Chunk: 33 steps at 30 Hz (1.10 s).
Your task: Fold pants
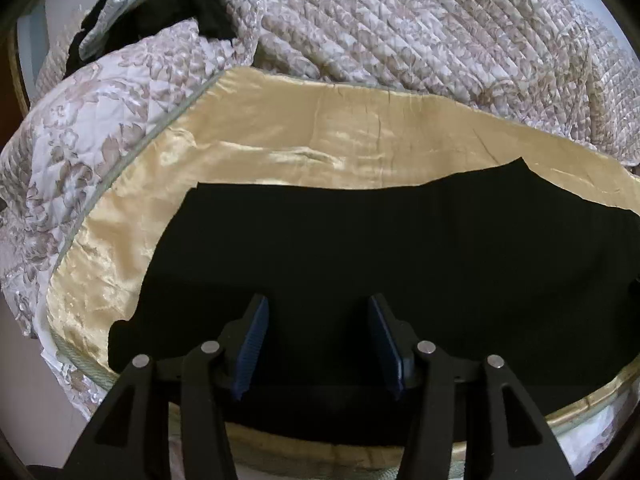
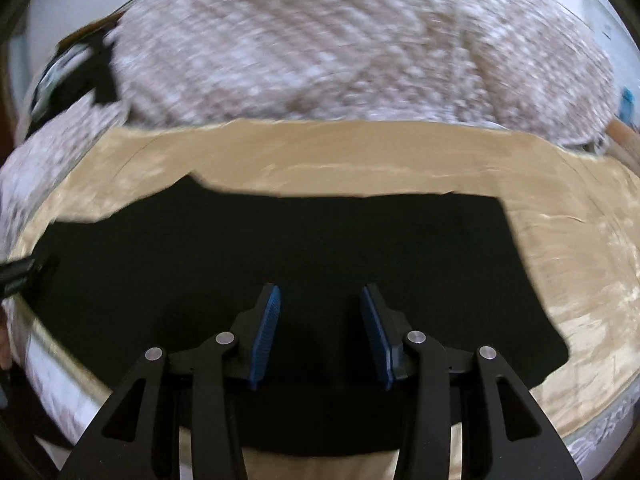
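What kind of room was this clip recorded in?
Most likely a bedroom: black pants lie spread on a bed's gold satin sheet, with a quilted floral bedspread bunched up behind.

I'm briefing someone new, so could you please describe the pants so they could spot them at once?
Find the shiny gold sheet on the bed, below the flowered quilt. The pants lie flat on its near part. They are plain black, much larger than the crumpled black cloth up on the quilt.
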Each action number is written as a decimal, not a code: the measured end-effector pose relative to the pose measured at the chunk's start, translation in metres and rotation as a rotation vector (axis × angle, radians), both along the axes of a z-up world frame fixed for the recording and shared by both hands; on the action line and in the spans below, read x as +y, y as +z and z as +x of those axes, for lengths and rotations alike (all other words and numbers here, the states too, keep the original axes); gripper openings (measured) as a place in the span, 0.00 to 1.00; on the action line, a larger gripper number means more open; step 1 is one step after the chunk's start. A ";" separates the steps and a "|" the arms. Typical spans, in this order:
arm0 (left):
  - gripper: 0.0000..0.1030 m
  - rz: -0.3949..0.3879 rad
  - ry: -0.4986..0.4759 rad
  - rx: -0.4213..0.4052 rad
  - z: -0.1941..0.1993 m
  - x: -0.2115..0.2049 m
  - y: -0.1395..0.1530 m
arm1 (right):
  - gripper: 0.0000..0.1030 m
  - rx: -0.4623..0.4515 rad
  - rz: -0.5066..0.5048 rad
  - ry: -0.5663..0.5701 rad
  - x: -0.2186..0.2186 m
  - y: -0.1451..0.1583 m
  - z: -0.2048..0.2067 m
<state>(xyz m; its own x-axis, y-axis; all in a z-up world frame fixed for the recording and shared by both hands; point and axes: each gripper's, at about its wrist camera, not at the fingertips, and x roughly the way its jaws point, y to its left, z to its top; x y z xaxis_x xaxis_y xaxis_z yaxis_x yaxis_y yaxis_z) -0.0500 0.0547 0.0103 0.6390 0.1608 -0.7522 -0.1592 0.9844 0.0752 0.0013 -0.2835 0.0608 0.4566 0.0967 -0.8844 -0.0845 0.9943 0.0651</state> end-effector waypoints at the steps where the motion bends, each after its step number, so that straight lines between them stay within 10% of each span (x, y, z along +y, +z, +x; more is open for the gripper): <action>1: 0.56 0.001 0.003 -0.001 0.000 0.001 0.001 | 0.48 0.015 -0.008 0.009 0.002 -0.007 -0.002; 33: 0.56 -0.395 0.284 -0.149 -0.087 0.086 -0.003 | 0.48 -0.005 0.068 0.020 0.013 -0.003 -0.012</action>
